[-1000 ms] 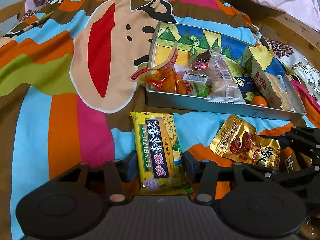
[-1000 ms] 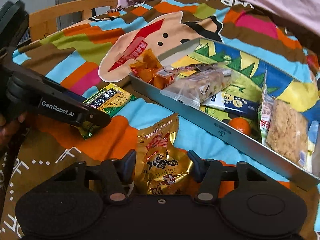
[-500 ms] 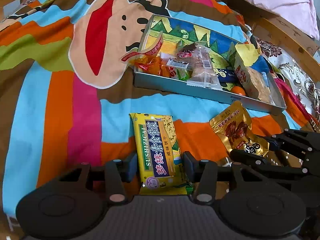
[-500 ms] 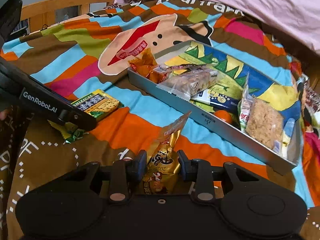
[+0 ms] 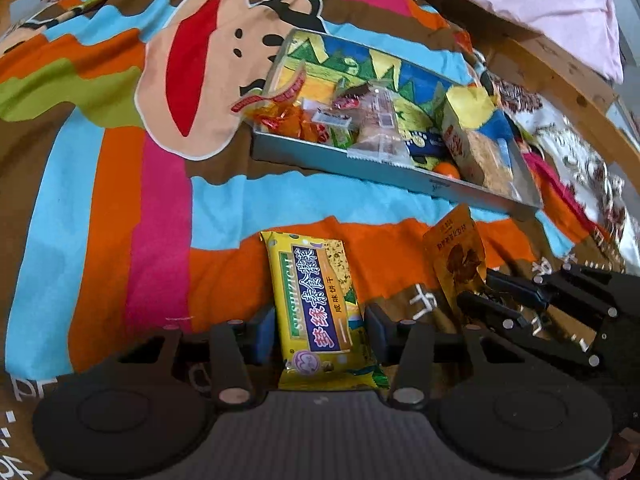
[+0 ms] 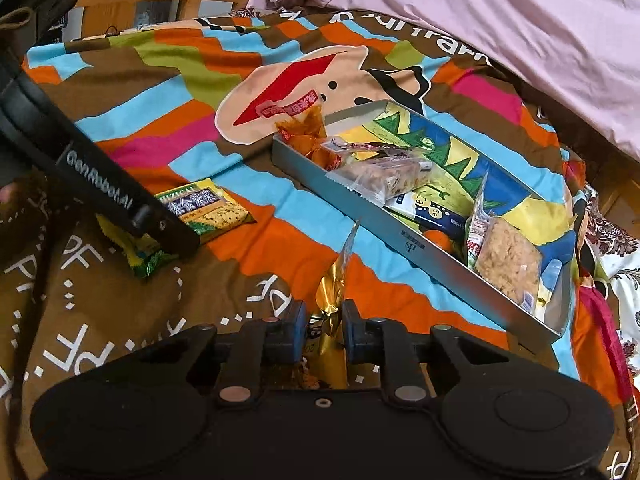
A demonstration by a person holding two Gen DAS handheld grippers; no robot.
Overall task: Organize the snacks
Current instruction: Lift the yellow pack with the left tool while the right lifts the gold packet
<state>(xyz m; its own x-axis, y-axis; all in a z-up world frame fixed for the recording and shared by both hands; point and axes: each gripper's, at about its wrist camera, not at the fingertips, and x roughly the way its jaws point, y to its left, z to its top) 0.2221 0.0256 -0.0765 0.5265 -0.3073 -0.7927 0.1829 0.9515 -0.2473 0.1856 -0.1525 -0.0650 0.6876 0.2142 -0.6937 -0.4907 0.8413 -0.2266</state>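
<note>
A yellow cracker packet (image 5: 316, 304) lies on the striped blanket between the fingers of my left gripper (image 5: 320, 332), which is shut on its sides; it also shows in the right wrist view (image 6: 200, 208). My right gripper (image 6: 323, 330) is shut on a gold snack pouch (image 6: 334, 304) and holds it upright on edge; the pouch also shows in the left wrist view (image 5: 456, 252). A shallow grey tin tray (image 5: 360, 168) with several snacks inside lies beyond both, also in the right wrist view (image 6: 400, 236).
The tray holds orange candies (image 6: 304, 132), a clear wrapped cake (image 6: 384, 172), a blue packet (image 6: 432, 212), a small orange (image 6: 438, 240) and a crispy bar pack (image 6: 508, 268). A pink quilt (image 6: 480, 20) lies behind. A wooden bed frame (image 5: 560, 80) borders the right.
Both grippers closed on their packets and pulled back from the tray. The gold pouch went from lying flat to standing on edge in the right gripper.
</note>
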